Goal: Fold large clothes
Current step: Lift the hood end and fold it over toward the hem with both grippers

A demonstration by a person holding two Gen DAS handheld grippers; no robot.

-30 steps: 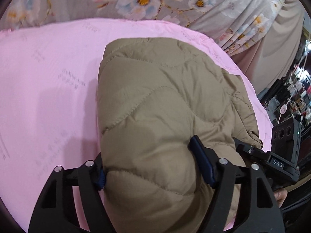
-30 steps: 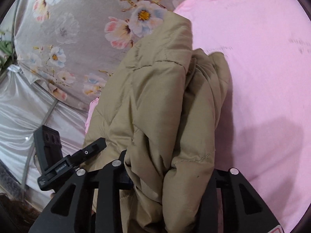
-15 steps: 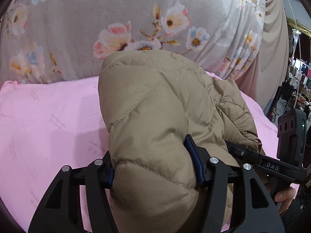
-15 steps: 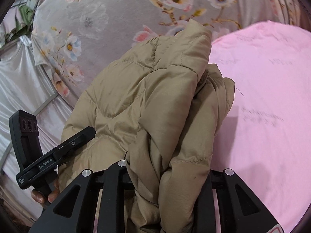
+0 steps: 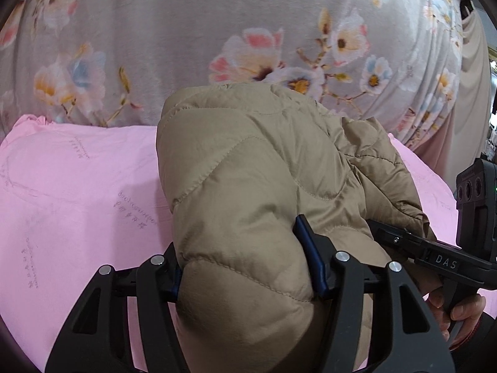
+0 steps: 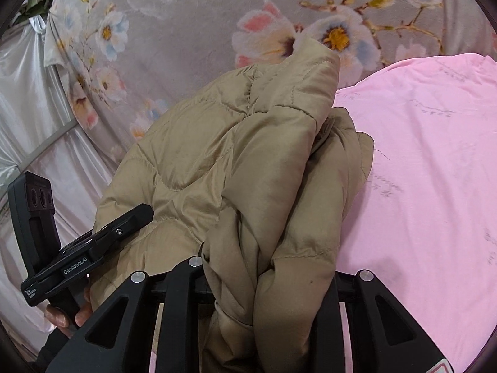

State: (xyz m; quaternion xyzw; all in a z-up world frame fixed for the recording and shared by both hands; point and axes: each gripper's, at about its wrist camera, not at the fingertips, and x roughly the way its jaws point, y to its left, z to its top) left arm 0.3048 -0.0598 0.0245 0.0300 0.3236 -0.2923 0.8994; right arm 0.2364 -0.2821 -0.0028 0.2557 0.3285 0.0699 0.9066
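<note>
A tan quilted puffer jacket (image 5: 248, 186) is bunched into a thick fold above the pink sheet (image 5: 77, 202). My left gripper (image 5: 245, 267) is shut on one end of the fold; its blue pads press into the padding. My right gripper (image 6: 270, 279) is shut on the other end of the jacket (image 6: 248, 161), and the fabric hides its fingertips. The right gripper's body shows at the right of the left wrist view (image 5: 447, 258), and the left gripper's body at the left of the right wrist view (image 6: 77, 258).
The pink sheet (image 6: 419, 186) covers the surface under the jacket. A grey floral cloth (image 5: 217, 31) hangs behind it. Silvery drapes (image 6: 18, 99) hang at the far left of the right wrist view.
Both grippers have lifted and tilted up with the jacket held. The floral cloth behind now fills much more of both views, and less pink sheet shows.
</note>
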